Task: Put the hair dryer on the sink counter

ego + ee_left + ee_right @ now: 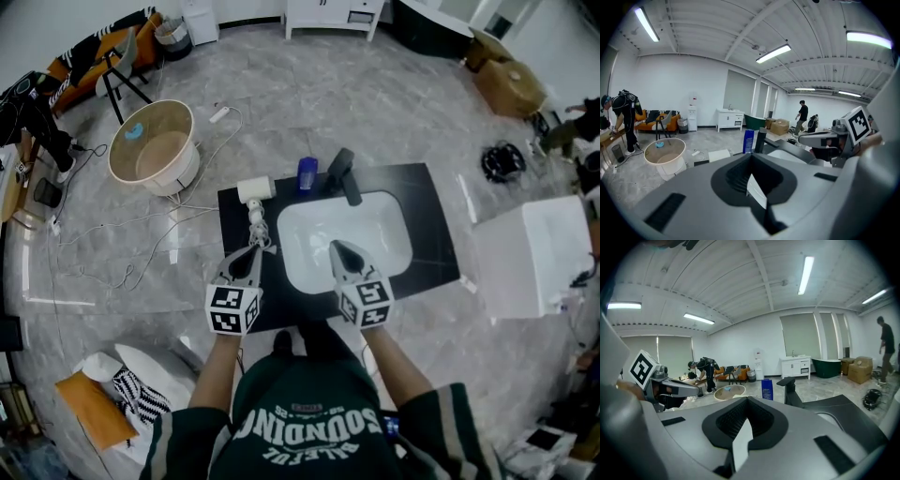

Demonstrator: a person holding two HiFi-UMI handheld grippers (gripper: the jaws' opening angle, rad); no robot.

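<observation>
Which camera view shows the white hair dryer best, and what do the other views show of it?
The head view: it shows the hair dryer from above, lying on the black counter left of the basin. The left gripper view shows only part of its white body. The right gripper view hardly shows it.

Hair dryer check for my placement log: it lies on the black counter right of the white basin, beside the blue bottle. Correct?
Wrong side. The head view shows the hair dryer on the black counter left of the white basin, beside the blue bottle.
</observation>
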